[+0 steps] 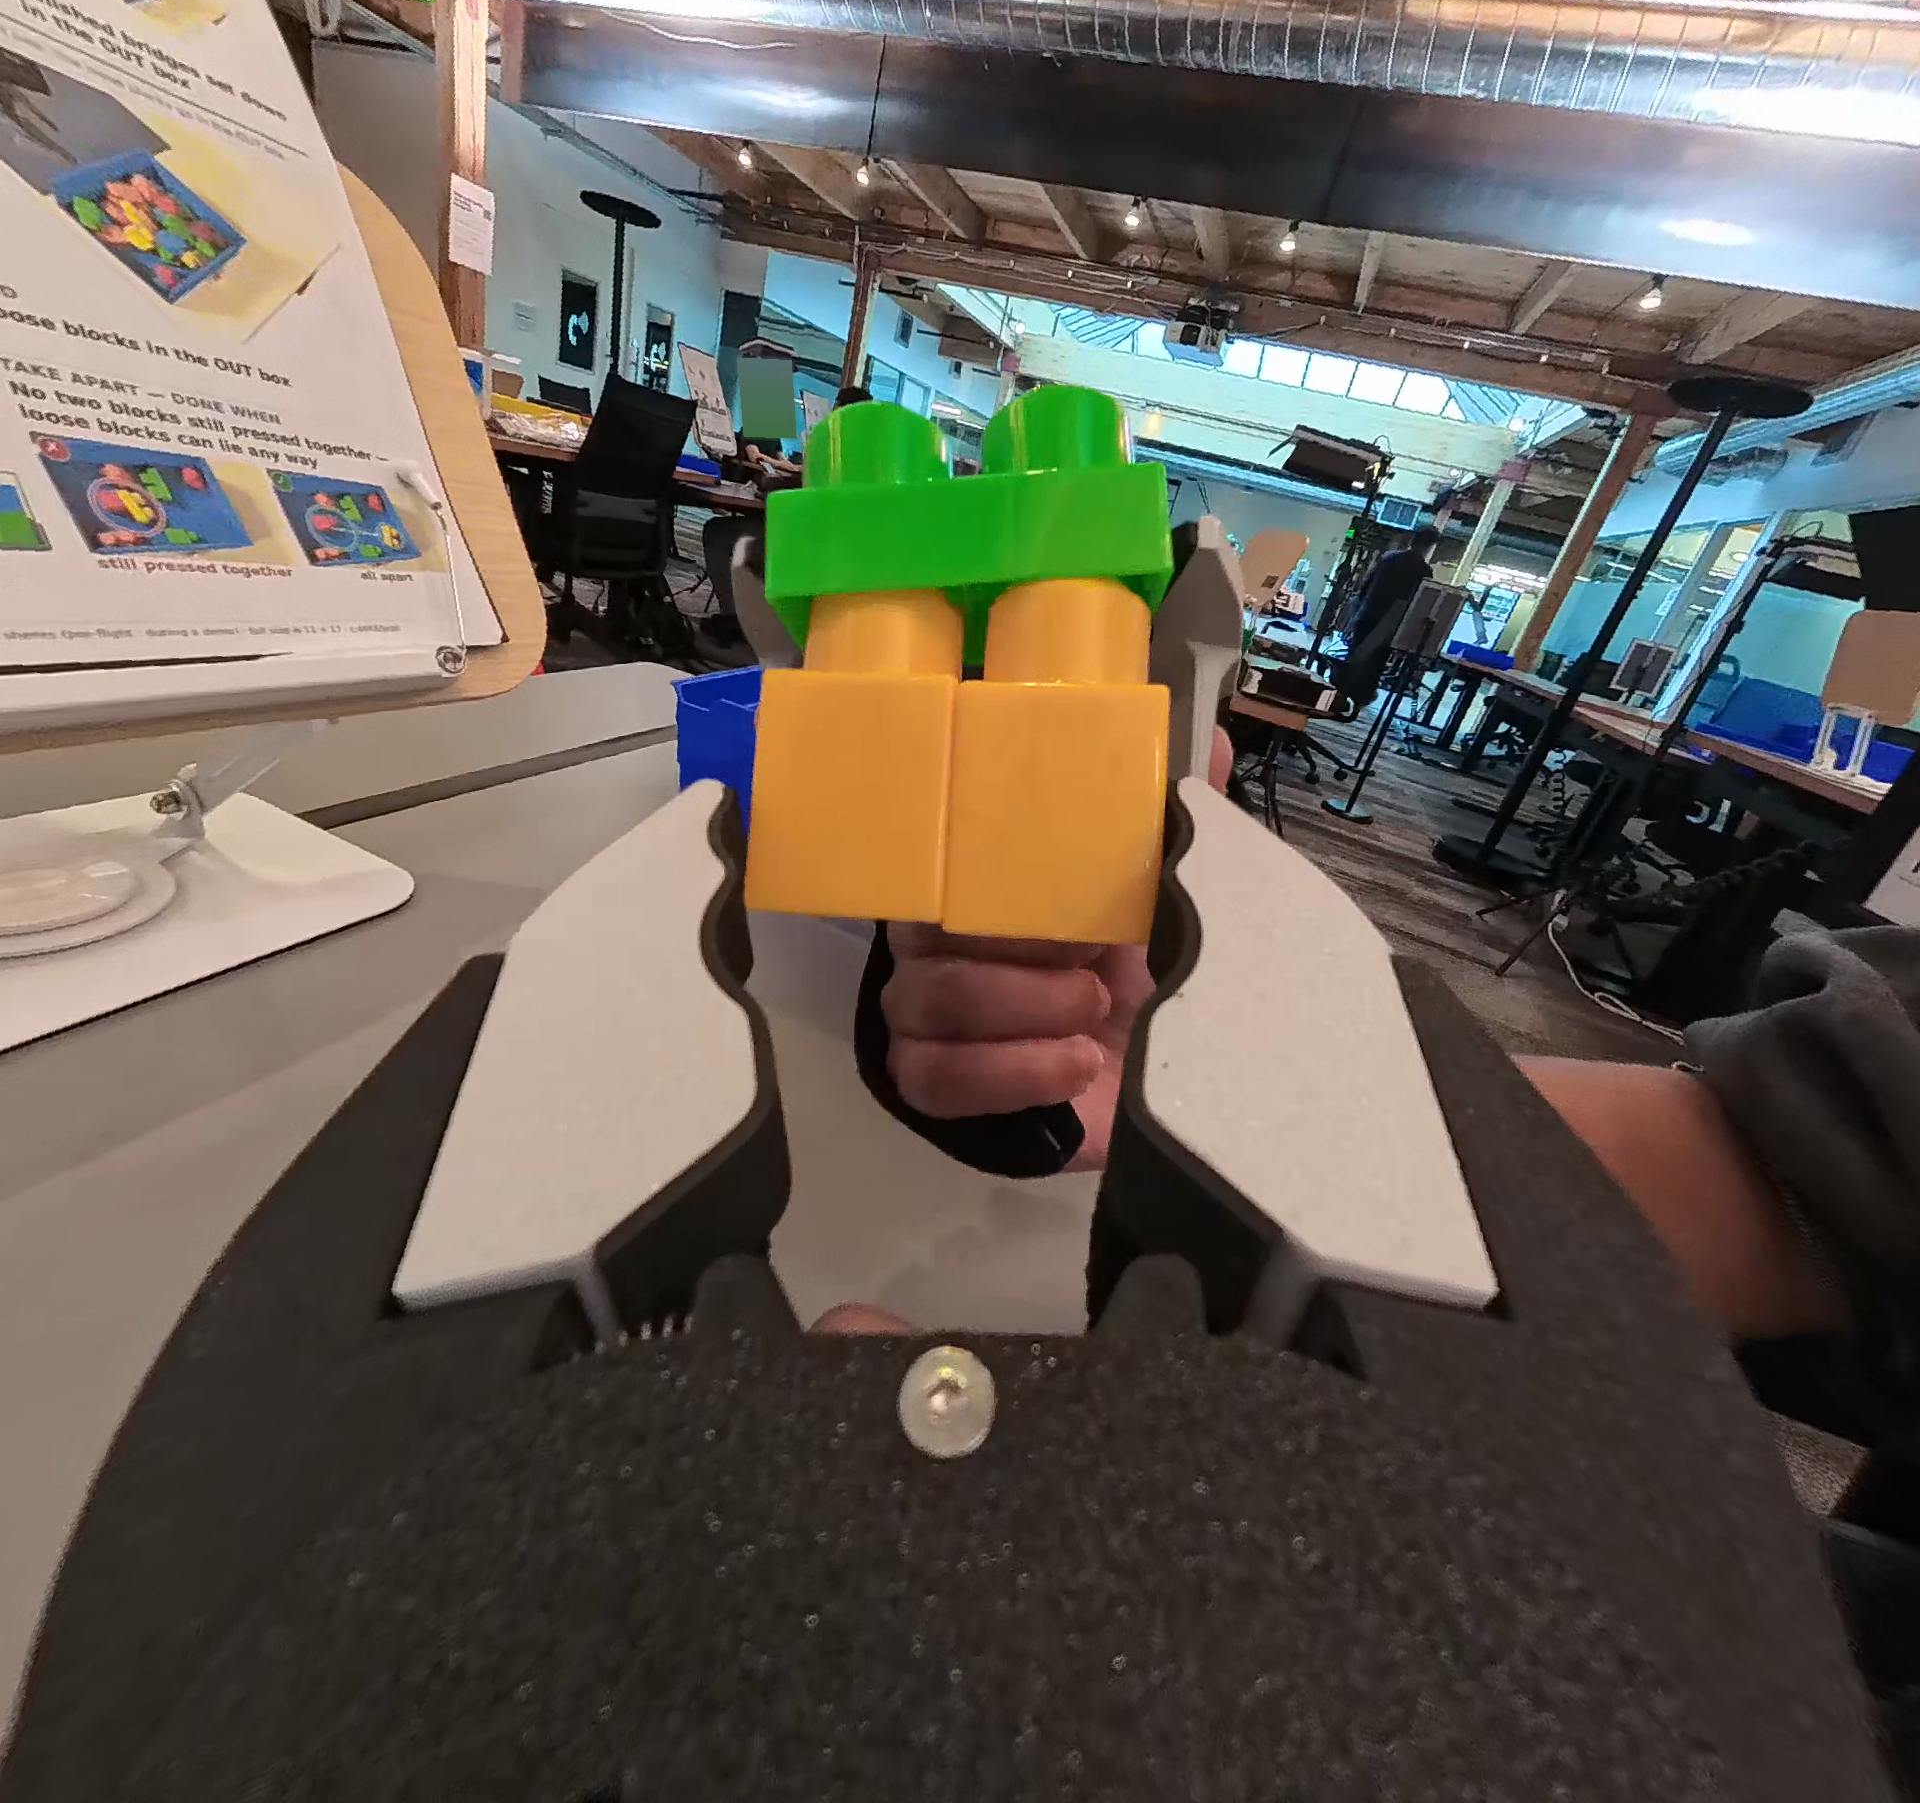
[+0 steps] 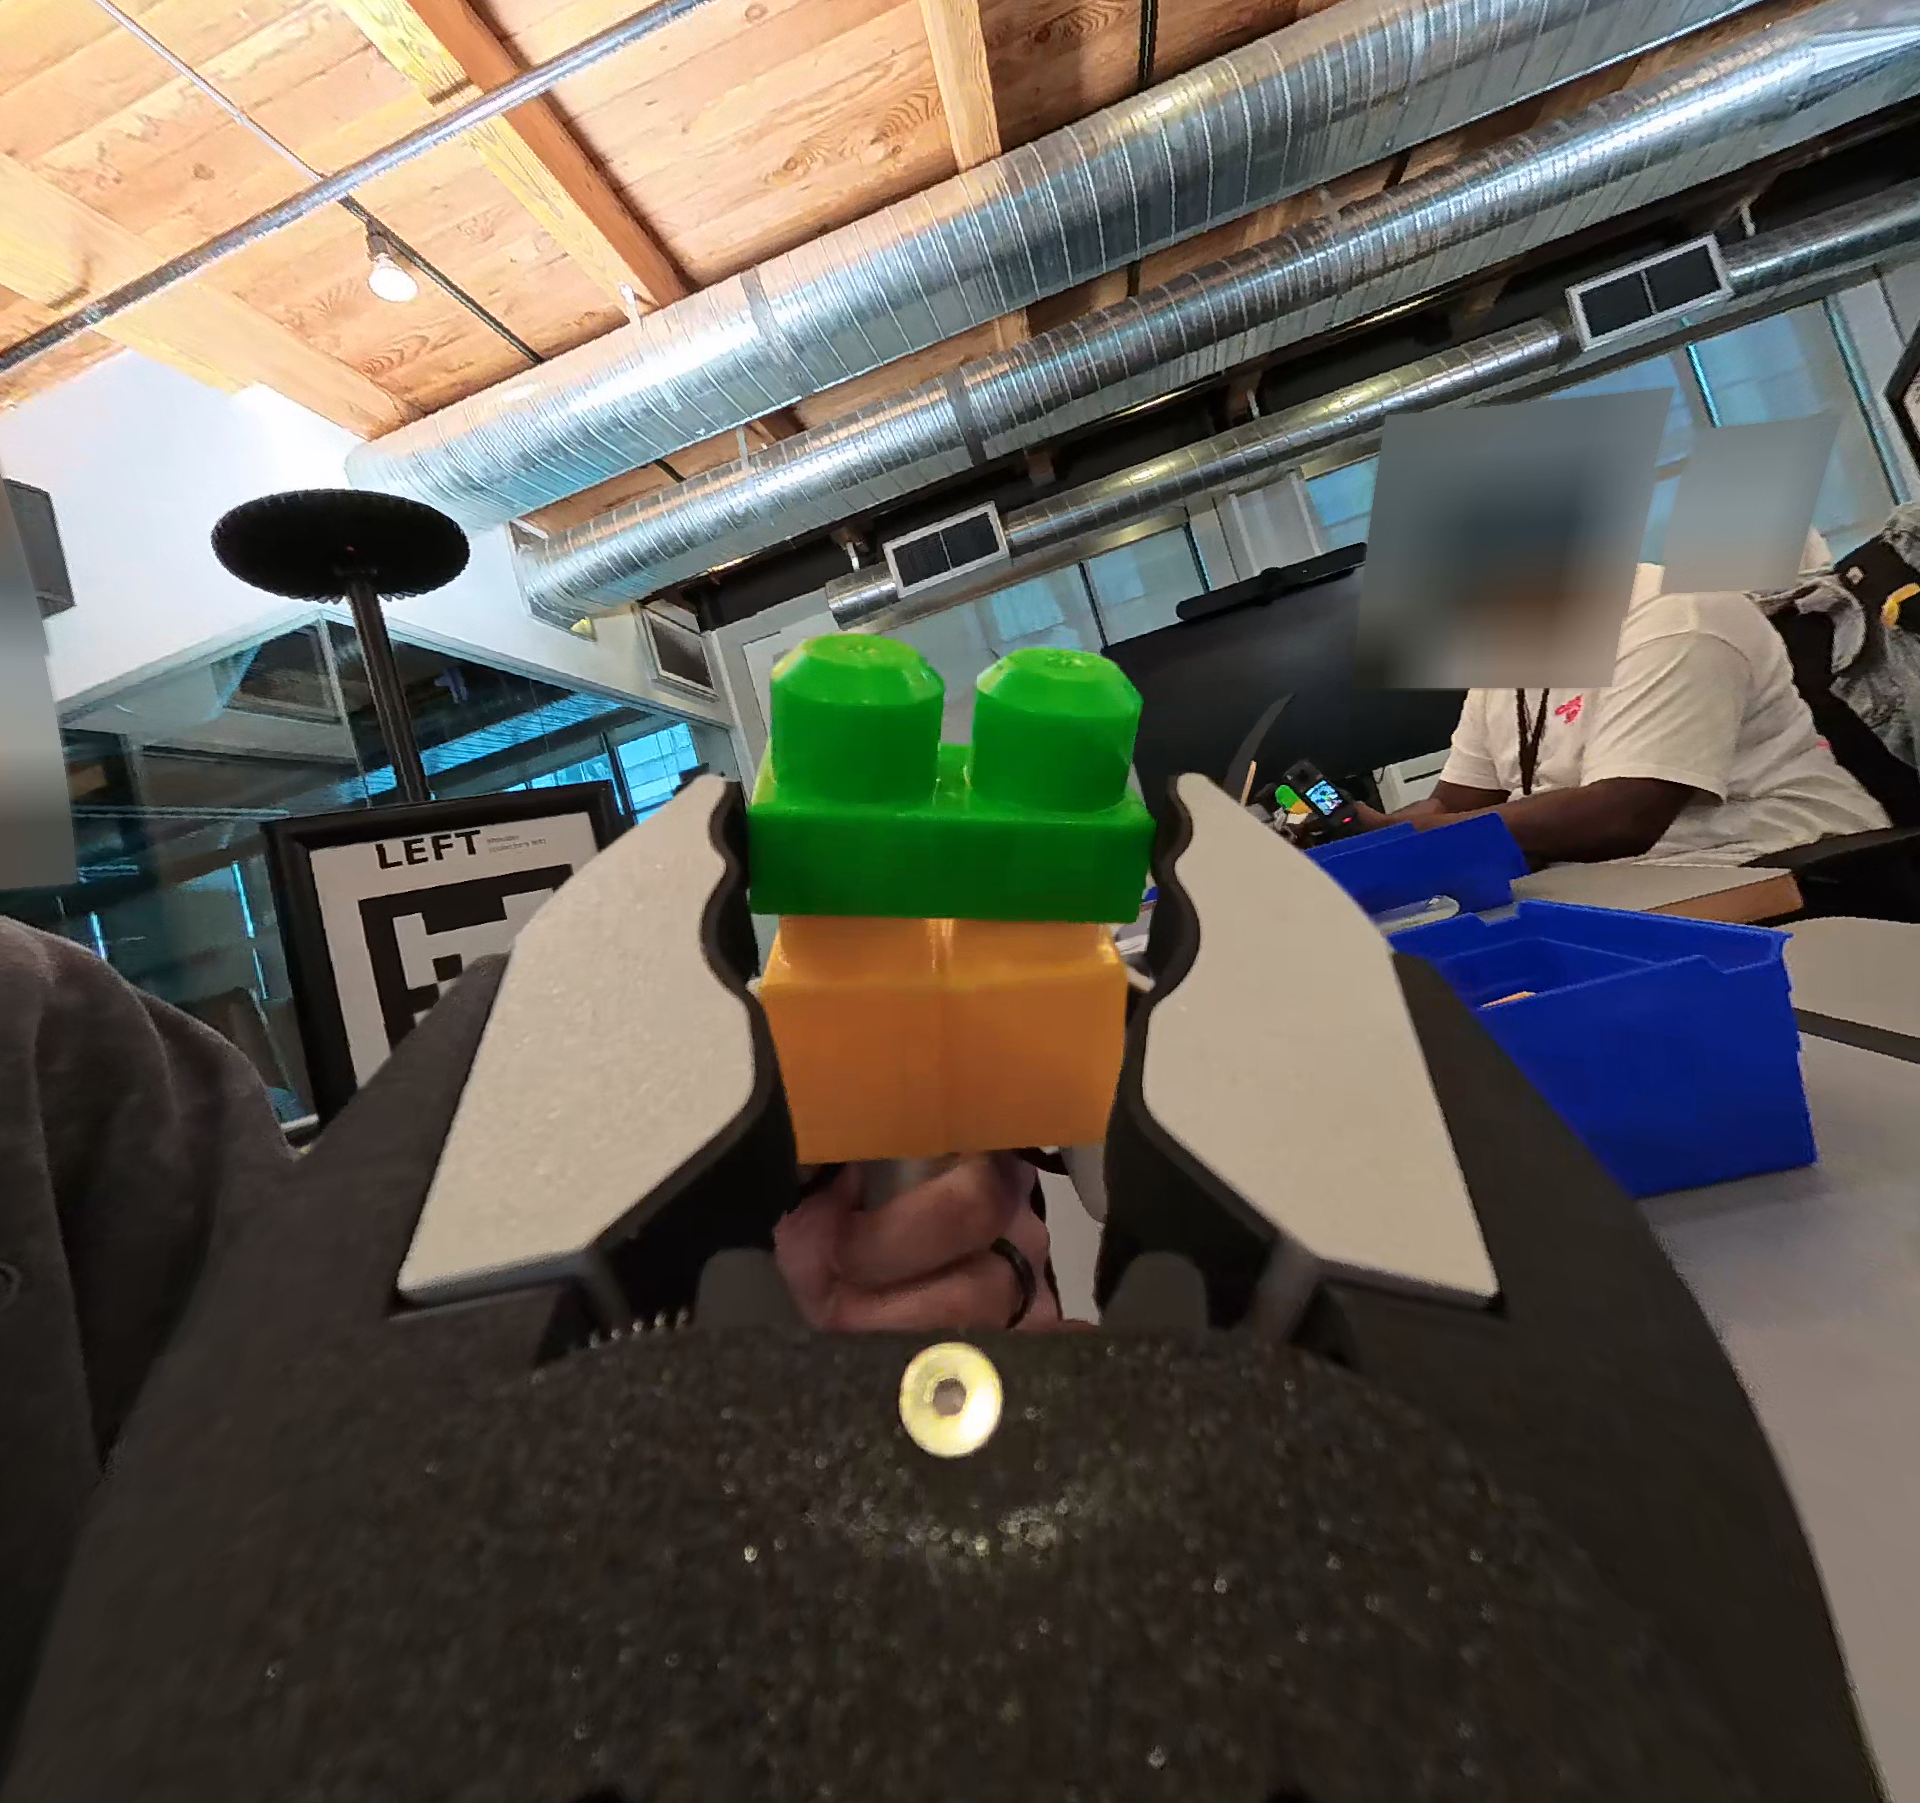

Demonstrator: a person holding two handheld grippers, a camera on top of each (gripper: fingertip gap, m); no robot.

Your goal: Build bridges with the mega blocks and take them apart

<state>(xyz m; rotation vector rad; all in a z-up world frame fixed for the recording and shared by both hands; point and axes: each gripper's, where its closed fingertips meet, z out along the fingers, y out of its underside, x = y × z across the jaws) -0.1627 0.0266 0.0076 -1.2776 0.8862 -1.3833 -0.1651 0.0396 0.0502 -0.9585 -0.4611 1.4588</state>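
Two blocks are in play, one green block (image 1: 966, 517) and one yellow block (image 1: 951, 808), each with two round studs. In the left wrist view the left gripper (image 1: 951, 818) has its fingers (image 1: 613, 1005) clamped on the sides of the yellow block, whose studs sit partly inside the green block, a stretch of yellow stud showing between the two bodies. In the right wrist view the right gripper (image 2: 951, 865) has its fingers (image 2: 613, 1015) clamped on the ends of the green block (image 2: 951, 860), with the yellow block (image 2: 945, 1047) directly beneath it between the lower parts of the fingers. Both blocks are held in the air above the worktop (image 1: 239, 1078). Behind the blocks each view shows a hand (image 1: 997, 1036), mostly hidden, and in the left view the far gripper's finger tips (image 1: 1200, 631) poke out beside the green block. One blue bin (image 2: 1621, 1015) stands on the grey worktop to the right of the right fingers; its contents are hard to make out. To the left of the left fingers an instruction sheet (image 1: 177, 299) leans on a stand, cut off by the picture edge. Overhead run wooden ceiling beams and silver ducts (image 2: 1143, 226), and a seated person (image 2: 1662, 725) shows beyond the bin.
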